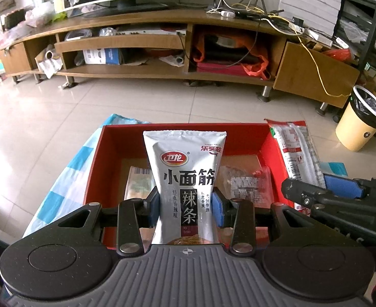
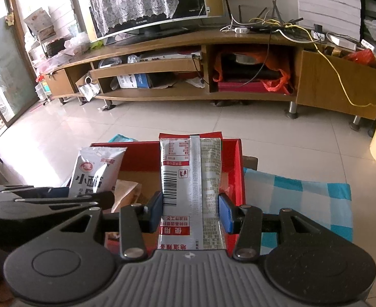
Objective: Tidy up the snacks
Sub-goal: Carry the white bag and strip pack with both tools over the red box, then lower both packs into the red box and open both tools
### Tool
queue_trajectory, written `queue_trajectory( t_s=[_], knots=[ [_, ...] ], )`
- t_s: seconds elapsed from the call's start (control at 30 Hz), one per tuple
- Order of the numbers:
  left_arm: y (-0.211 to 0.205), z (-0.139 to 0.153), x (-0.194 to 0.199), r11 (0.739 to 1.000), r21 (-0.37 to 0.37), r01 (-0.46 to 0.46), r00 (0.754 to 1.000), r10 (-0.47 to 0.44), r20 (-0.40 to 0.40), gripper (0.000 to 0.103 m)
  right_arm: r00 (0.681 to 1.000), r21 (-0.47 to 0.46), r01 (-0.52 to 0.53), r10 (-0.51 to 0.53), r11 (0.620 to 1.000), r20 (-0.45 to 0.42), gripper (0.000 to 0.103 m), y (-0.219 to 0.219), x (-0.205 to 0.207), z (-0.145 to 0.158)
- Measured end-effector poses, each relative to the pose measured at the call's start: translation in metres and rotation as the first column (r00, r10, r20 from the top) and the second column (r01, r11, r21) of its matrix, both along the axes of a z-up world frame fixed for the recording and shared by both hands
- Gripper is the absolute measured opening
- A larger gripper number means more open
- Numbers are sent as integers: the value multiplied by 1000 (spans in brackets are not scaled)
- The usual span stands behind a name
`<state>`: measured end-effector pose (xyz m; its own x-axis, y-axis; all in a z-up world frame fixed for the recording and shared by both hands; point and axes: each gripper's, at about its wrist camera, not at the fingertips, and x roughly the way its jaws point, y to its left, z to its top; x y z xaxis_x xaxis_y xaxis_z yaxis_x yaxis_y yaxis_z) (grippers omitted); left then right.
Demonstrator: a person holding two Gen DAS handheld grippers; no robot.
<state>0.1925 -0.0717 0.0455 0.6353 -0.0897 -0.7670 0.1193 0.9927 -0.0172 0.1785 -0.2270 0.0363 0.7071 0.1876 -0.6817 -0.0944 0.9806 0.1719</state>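
My left gripper (image 1: 186, 204) is shut on a silver latiao snack packet (image 1: 185, 176), held upright above the open red box (image 1: 116, 138); the packet also shows in the right wrist view (image 2: 95, 171). My right gripper (image 2: 190, 212) is shut on a red-and-silver snack packet (image 2: 191, 179), back side facing me, over the right part of the red box (image 2: 235, 163); it also shows in the left wrist view (image 1: 295, 153). Inside the box lie a green-printed packet (image 1: 139, 184) and a clear-wrapped snack (image 1: 246, 181).
The box rests on a blue-and-white checked cloth (image 2: 303, 197) on a low table. Beyond is tiled floor (image 1: 111, 99), a long wooden TV cabinet (image 1: 162, 41) and a yellow waste bin (image 1: 362, 122) at the right.
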Motion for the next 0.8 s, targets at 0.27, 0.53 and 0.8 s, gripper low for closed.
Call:
queue_trajectory(
  t_s=[0.27,0.53,0.8],
  knots=[
    [5,-4,15,1000,5,-14,1000,14,-2,48,1000,-10,2,-3,1000,-26,46,-1,17,-9],
    [2,-12,29,1000,10,-24,999,25,-21,49,999,-4,3,-4,1000,-55,46,-1,32,-20],
    [-1,-22,38,999,24,-33,999,33,-42,49,996,-20,-13,11,1000,-89,46,6,44,-34]
  ],
)
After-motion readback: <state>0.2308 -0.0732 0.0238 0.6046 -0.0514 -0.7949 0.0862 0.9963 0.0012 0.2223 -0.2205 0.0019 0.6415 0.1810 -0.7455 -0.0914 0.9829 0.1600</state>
